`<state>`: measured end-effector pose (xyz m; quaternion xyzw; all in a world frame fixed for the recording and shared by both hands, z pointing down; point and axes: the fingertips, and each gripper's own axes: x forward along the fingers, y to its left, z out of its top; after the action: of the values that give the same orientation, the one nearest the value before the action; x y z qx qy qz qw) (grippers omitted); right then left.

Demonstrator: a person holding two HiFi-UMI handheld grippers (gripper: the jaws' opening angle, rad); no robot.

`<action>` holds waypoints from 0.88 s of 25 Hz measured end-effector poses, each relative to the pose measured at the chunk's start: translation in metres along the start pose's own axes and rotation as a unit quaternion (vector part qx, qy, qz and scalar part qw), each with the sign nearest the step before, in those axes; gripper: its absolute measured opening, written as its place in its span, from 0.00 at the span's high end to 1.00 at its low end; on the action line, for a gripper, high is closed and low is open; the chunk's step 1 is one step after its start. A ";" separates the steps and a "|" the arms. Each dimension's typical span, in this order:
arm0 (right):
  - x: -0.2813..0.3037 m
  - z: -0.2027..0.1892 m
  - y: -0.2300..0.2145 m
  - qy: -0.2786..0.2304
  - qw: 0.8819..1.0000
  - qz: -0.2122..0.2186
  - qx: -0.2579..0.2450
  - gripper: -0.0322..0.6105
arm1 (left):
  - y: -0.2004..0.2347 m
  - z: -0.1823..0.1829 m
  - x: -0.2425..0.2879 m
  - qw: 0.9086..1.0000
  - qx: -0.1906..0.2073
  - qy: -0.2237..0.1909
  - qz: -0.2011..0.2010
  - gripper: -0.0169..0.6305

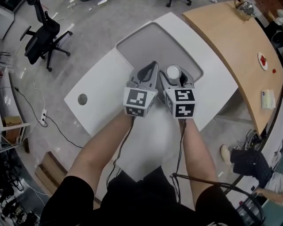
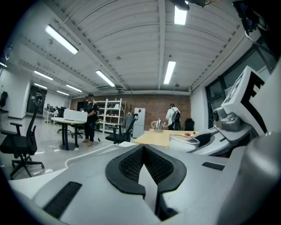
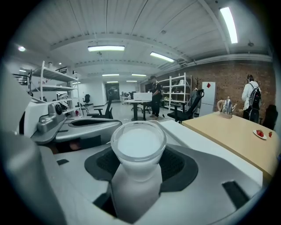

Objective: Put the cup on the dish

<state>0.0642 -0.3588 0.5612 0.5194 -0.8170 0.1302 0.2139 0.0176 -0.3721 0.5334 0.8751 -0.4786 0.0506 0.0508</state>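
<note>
A small whitish cup [image 1: 173,71] with a clear rim sits upright between the jaws of my right gripper [image 1: 174,77], which is shut on it. In the right gripper view the cup [image 3: 138,147] fills the gap of the right gripper [image 3: 138,163]. My left gripper [image 1: 152,67] hangs just to the left of it, shut, with nothing held. The left gripper view shows the left gripper [image 2: 142,148] with its pads meeting, and the cup [image 2: 184,141] to the right. Both hover over a white table [image 1: 101,88]. A small white dish [image 1: 263,61] with something red lies far right on a wooden table.
The white table has a grey recessed panel [image 1: 154,42] and a round cable hole [image 1: 82,99]. A curved wooden table [image 1: 234,39] stands to the right, with a kettle [image 1: 245,6] at its far end. An office chair [image 1: 42,35] stands far left. Cables lie on the floor.
</note>
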 end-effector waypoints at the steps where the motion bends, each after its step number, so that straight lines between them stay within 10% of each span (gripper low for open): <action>1: 0.008 -0.002 -0.004 0.000 1.000 -0.002 0.002 0.54 | 0.001 -0.008 0.006 1.000 0.008 0.002 -0.001 0.96; 22: 0.081 -0.033 -0.009 0.014 1.000 -0.005 -0.011 0.54 | 0.034 -0.037 0.027 1.000 0.023 -0.020 0.005 0.96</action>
<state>0.0490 -0.4124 0.6288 0.5192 -0.8127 0.1275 0.2316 0.0018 -0.4080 0.5747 0.8747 -0.4821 0.0447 0.0208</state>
